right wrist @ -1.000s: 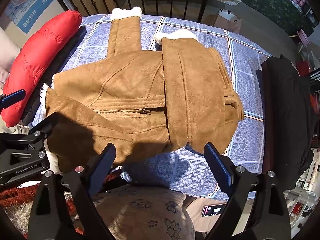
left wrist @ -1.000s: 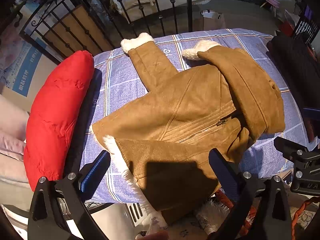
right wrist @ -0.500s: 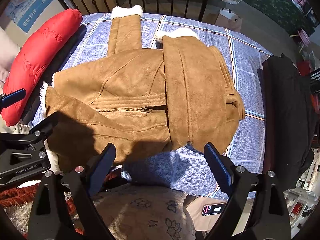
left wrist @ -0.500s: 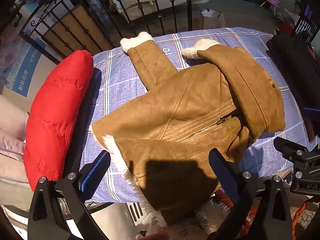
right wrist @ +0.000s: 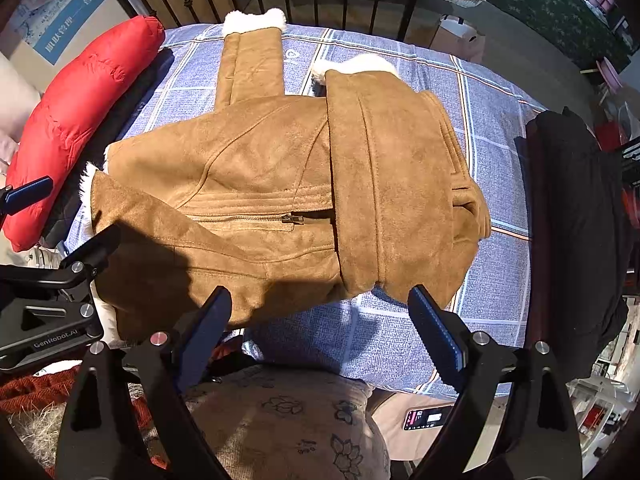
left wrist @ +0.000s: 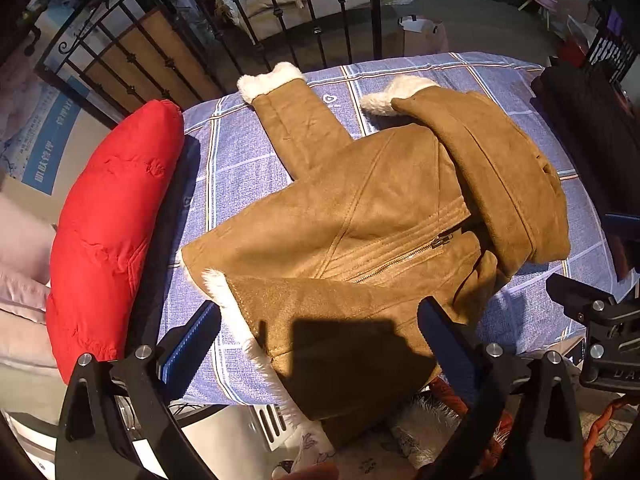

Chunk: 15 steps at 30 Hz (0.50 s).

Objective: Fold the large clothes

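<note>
A tan suede jacket point(left wrist: 384, 220) point(right wrist: 280, 184) with white fleece lining lies on a blue checked bed cover point(left wrist: 240, 168) point(right wrist: 496, 128). One sleeve with a fleece cuff point(left wrist: 272, 80) stretches toward the far rail; the other side is folded over the body. Its near hem hangs over the bed's front edge. My left gripper point(left wrist: 320, 340) hovers open above the near hem, nothing between its fingers. My right gripper point(right wrist: 320, 320) stands open above the near edge of the jacket, holding nothing. Each gripper's body shows in the other's view.
A red puffer garment point(left wrist: 108, 240) point(right wrist: 72, 120) lies along the bed's left side, a black garment point(right wrist: 576, 216) along the right. A black iron rail point(left wrist: 280, 20) bounds the far side. A floral cushion point(right wrist: 288, 420) and a phone point(right wrist: 428, 418) sit below the near edge.
</note>
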Each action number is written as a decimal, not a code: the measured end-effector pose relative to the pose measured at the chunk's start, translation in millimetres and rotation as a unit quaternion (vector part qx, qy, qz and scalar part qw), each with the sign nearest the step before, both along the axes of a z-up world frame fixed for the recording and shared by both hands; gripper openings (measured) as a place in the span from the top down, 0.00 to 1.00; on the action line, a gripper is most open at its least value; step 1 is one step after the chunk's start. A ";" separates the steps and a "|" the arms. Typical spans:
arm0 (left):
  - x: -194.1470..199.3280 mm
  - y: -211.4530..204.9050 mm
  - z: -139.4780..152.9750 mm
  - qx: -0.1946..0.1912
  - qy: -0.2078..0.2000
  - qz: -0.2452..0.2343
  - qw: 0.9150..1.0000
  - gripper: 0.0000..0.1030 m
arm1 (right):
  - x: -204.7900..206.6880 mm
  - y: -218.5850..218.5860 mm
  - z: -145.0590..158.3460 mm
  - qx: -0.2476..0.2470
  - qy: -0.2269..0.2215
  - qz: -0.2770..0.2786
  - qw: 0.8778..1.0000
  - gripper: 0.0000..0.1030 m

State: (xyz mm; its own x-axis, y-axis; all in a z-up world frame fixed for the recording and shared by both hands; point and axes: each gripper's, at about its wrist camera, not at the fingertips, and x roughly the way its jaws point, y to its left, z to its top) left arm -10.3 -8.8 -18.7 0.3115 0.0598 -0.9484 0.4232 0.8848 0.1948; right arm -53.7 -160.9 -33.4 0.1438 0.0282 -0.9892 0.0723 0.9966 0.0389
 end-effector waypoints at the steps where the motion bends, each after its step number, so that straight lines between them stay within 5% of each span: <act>1: 0.2 -0.6 0.1 0.000 0.000 0.000 1.000 0.06 | 0.0 0.2 -0.1 0.000 0.000 0.001 1.000 0.14; 15: 0.7 -1.4 0.3 0.000 0.003 0.000 1.000 0.06 | 0.2 -0.7 -0.9 0.001 0.002 0.000 1.000 0.14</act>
State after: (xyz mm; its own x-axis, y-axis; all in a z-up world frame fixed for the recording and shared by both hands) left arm -9.6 -10.2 -18.4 0.3056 0.0603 -0.9503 0.4250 0.8844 0.1928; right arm -53.5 -161.6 -34.3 0.1390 0.0295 -0.9898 0.0727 0.9966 0.0400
